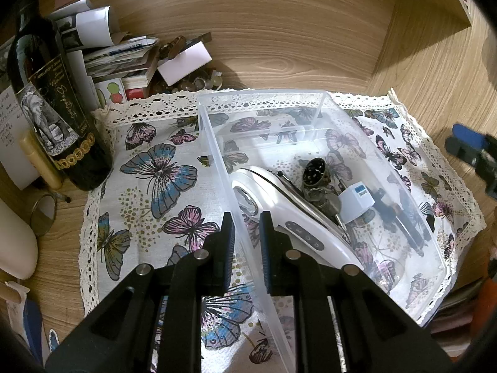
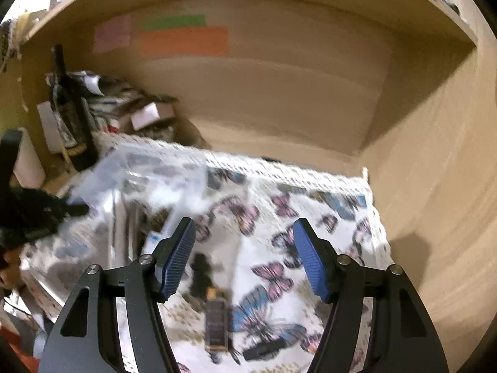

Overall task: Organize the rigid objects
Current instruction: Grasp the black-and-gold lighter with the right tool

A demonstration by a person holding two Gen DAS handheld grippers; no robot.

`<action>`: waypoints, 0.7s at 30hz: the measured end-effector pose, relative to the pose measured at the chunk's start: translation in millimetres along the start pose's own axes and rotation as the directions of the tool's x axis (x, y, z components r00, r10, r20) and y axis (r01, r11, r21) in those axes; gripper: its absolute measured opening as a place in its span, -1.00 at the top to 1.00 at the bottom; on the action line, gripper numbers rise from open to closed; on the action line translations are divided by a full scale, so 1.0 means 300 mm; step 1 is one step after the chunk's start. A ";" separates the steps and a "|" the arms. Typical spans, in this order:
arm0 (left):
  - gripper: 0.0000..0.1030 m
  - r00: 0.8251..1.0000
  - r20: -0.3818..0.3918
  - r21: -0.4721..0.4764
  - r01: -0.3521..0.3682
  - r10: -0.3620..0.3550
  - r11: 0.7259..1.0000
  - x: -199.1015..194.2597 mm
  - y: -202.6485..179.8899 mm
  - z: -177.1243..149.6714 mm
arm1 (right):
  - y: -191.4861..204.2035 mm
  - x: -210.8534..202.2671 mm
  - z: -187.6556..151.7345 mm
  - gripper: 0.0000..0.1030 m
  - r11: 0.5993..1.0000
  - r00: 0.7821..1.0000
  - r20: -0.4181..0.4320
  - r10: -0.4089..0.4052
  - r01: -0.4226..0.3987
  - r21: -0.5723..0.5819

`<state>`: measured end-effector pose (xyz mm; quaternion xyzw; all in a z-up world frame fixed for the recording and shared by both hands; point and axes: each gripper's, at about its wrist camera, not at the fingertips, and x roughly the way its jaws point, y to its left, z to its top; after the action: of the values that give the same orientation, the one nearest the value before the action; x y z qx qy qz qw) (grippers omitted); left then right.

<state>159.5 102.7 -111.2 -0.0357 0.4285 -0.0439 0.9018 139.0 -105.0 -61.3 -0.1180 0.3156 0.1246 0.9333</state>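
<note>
1. My left gripper [image 1: 246,245] is clamped on the near left wall of the clear bin [image 1: 217,143], its pads pinching the thin plastic and steadying it on the butterfly cloth [image 1: 149,168].
2. Inside the bin lie a white handheld device [image 1: 279,214], a metal bunch of keys [image 1: 320,180] and a small white cube [image 1: 355,202], crowded toward its middle.
3. My right gripper [image 2: 243,258] is released, jaws apart, nothing between the pads.
4. Below and between its fingers, on the cloth, lies a dark stick [image 2: 216,323], blurred, long axis running away from me toward the back edge.
5. A smaller black piece [image 2: 264,349] lies just right of the stick, near the cloth's front edge.
6. The bin sits to the left of my right gripper; the stick is nearer this hand than my left, so I judge the right hand takes it.
</note>
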 end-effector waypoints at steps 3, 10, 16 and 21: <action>0.72 1.000 0.000 0.001 0.000 0.000 1.000 0.001 0.002 -0.001 | -0.011 0.011 -0.039 -0.21 1.000 1.000 -0.023 -0.006 0.006 0.012; 0.72 1.000 0.000 0.003 -0.002 0.002 1.000 0.000 0.000 -0.001 | -0.014 0.070 -0.136 -0.21 0.997 0.993 -0.107 0.058 -0.051 0.064; 0.72 1.000 -0.001 0.006 -0.005 0.005 1.000 0.000 0.001 -0.001 | 0.005 0.120 -0.192 -0.20 0.992 0.981 -0.165 0.103 -0.089 0.088; 0.72 1.000 0.000 0.007 -0.004 0.004 1.000 0.000 0.002 -0.001 | 0.020 0.158 -0.229 -0.07 0.991 0.970 -0.212 0.121 -0.105 0.085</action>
<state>159.4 103.4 -111.5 -0.0315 0.4286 -0.0437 0.9019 135.2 -112.6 -144.5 -0.0784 0.4262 0.1521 0.8883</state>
